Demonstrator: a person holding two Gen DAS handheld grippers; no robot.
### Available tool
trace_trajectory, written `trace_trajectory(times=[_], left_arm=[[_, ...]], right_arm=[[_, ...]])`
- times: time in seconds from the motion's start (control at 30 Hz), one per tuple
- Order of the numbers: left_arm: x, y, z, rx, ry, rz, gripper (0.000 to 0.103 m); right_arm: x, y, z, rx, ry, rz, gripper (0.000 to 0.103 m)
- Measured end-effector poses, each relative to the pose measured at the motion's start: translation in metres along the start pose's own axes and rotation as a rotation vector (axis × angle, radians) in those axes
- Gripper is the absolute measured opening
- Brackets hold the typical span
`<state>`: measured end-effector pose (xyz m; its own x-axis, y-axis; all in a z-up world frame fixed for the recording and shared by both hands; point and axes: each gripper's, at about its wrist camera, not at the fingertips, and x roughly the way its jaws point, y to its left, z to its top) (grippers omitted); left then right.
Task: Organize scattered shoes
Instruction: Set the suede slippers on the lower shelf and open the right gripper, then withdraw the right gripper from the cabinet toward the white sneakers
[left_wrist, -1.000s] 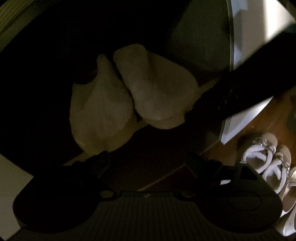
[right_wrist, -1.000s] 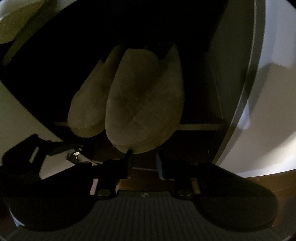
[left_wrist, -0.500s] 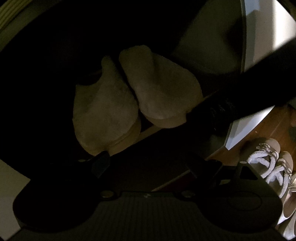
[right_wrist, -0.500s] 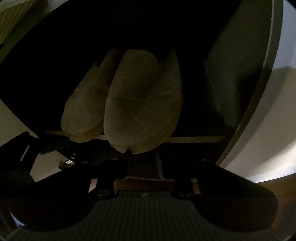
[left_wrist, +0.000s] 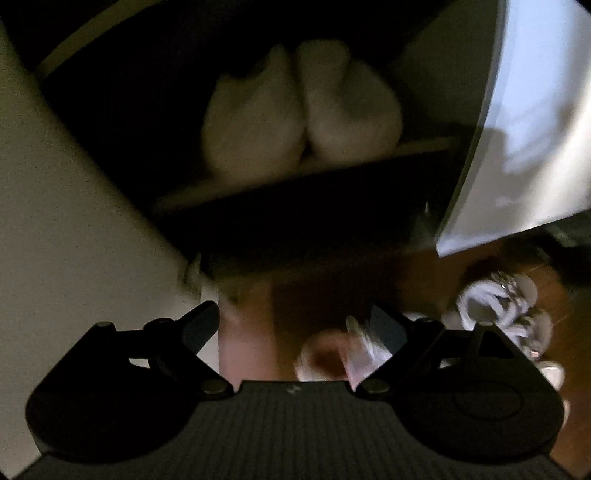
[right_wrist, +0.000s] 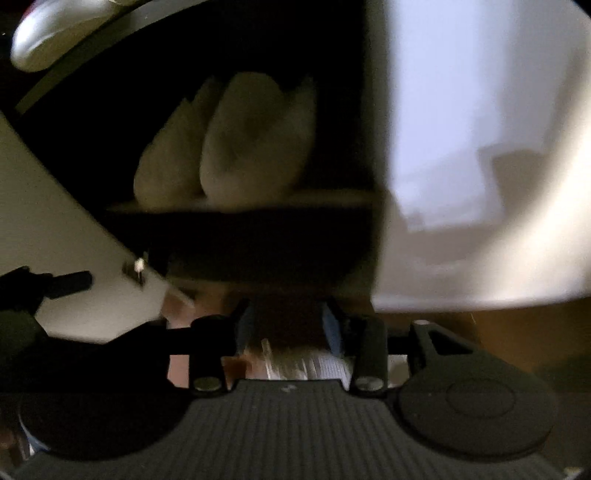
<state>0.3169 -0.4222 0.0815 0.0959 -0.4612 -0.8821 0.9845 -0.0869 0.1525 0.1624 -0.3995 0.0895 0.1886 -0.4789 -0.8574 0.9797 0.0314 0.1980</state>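
The 2 slippers (left_wrist: 299, 110) sit on the shelf (left_wrist: 306, 177), upper centre; soft and light, best pinched at the heel. Left gripper (left_wrist: 295, 325) gapes empty; right gripper (right_wrist: 288, 325), just widening, holds nothing.

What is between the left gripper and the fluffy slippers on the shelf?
In the left wrist view, only the dark shelf edge and bare floor separate the open left gripper from the slippers.

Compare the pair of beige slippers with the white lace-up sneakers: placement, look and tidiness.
The beige slippers sit side by side on a dark cabinet shelf; the white sneakers lie on the wooden floor. The slippers are plain and laceless; the sneakers have thick white laces. Neither pair is in a gripper.
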Motion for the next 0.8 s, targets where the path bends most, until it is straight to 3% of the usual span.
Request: trace_trajectory(times=[0.1,0.2,0.3,0.37,0.47,0.53,0.8], left_arm=[[-0.055,-0.011,-0.013,-0.107,0.106,0.028,0.091],[-0.107,-0.024,-0.018,-0.158,0.138,0.055,0.091],[-0.160,-0.029,-0.014,-0.216,0.110,0.063,0.092],[-0.188,-0.032,-0.008,-0.248,0.081,0.063,0.092],[-0.209,-0.039,0.000,-0.265,0.039,0.060,0.092],[-0.220,-0.043,0.007,-0.257,0.014,0.060,0.092],[-0.268,-0.035,0.022,-0.202,-0.092,0.054,0.092]], right_arm=[[-0.049,-0.013,-0.021,0.033,0.046,-0.027,0.049],[-0.106,-0.020,-0.028,0.061,0.037,-0.017,0.055],[-0.122,-0.020,-0.001,0.026,0.001,-0.005,0.061],[-0.162,-0.016,0.005,-0.030,-0.048,0.013,0.064],[-0.207,-0.019,0.014,-0.103,-0.124,0.006,0.068],[-0.215,-0.020,0.019,-0.116,-0.146,0.001,0.068],[-0.257,-0.024,0.018,-0.065,-0.186,0.000,0.069]])
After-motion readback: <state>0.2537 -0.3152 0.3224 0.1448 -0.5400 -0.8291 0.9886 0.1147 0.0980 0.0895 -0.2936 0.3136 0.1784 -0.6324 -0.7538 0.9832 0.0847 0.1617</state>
